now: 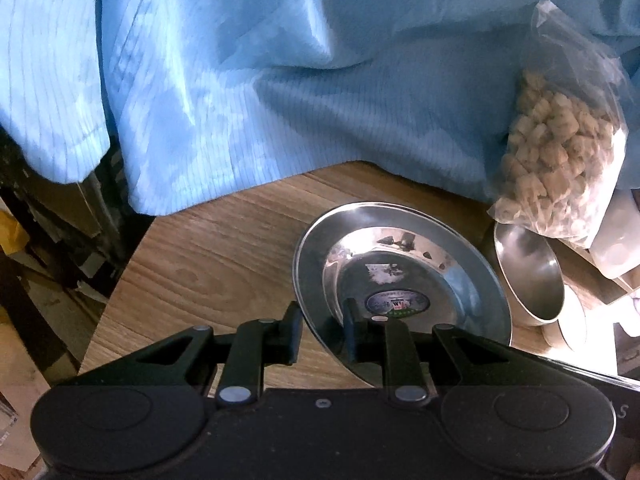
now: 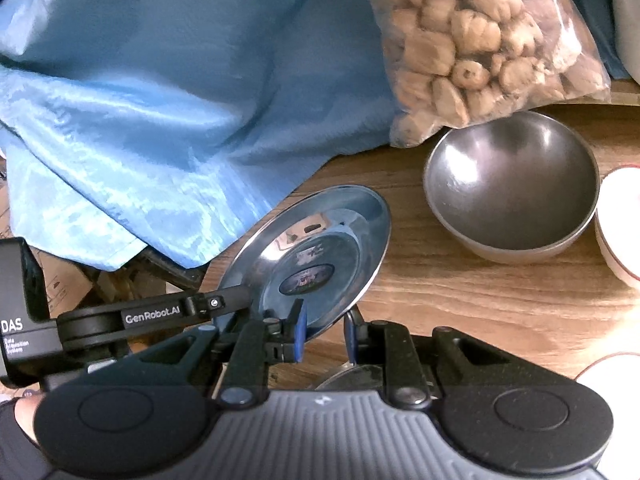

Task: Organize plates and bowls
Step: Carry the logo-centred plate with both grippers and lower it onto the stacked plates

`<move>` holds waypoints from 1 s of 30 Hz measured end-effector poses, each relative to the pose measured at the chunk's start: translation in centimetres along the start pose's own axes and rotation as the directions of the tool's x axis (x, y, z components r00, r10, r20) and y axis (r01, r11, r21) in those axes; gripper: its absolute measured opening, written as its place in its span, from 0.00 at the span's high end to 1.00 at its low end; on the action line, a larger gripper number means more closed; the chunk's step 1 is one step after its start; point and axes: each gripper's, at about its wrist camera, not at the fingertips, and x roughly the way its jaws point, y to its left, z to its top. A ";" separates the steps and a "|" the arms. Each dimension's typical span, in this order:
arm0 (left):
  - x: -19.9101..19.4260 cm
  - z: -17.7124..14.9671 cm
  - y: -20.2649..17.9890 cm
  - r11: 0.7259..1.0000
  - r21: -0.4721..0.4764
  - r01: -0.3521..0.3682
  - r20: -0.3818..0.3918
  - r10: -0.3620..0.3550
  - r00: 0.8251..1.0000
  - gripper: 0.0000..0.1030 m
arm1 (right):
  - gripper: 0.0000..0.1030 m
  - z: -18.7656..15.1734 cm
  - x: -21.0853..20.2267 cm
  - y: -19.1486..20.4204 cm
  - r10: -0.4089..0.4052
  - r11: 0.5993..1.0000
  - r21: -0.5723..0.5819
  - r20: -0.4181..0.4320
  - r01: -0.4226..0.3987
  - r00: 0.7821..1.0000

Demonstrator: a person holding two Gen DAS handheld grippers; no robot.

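The steel plate (image 2: 316, 256) hangs tilted above the wooden table (image 2: 460, 300), its rim pinched by both the left gripper (image 1: 322, 330) and the right gripper (image 2: 326, 330), likely so it stays steady while carried toward the metal bowl (image 2: 512, 192).

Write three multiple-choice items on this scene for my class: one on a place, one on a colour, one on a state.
1. The bag of brown lumps sits:
A. on the floor
B. just behind the steel bowl
C. on a hook

2. The draped cloth is:
A. light blue
B. red
C. green

3. The steel plate is:
A. lying flat
B. upside down
C. tilted, its rim in the left gripper

Answers: 1 B, the bag's lower edge overlaps the bowl's far rim. 2 A, the cloth is a shiny pale blue in both views. 3 C, the right wrist view shows the plate slanted, one edge raised.
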 end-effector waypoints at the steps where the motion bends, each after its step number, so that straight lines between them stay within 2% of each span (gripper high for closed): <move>1: -0.1 0.0 0.0 1.000 0.002 0.000 0.002 0.000 1.000 0.78 | 0.78 0.0 0.0 0.0 0.002 1.000 0.000 0.001 -0.002 1.000; 6: -0.8 -0.4 -0.3 1.000 0.019 0.011 0.022 -0.012 1.000 0.78 | 0.78 -0.3 -0.8 0.2 0.004 1.000 -0.002 0.018 -0.004 1.000; 17: -2.9 -1.8 -2.4 0.995 0.088 0.052 0.065 -0.058 0.996 0.77 | 0.78 -1.5 -5.6 -1.1 0.021 1.000 -0.004 0.070 -0.021 0.997; 24: -3.6 -3.9 -3.9 0.988 0.130 0.079 0.048 -0.086 0.995 0.77 | 0.78 -3.6 -8.1 -2.3 0.015 1.000 0.005 0.079 -0.015 0.997; 30: -3.8 -5.6 -5.3 0.981 0.182 0.063 0.032 -0.070 0.997 0.76 | 0.77 -4.9 -9.3 -3.6 0.012 0.999 0.029 0.072 -0.014 0.997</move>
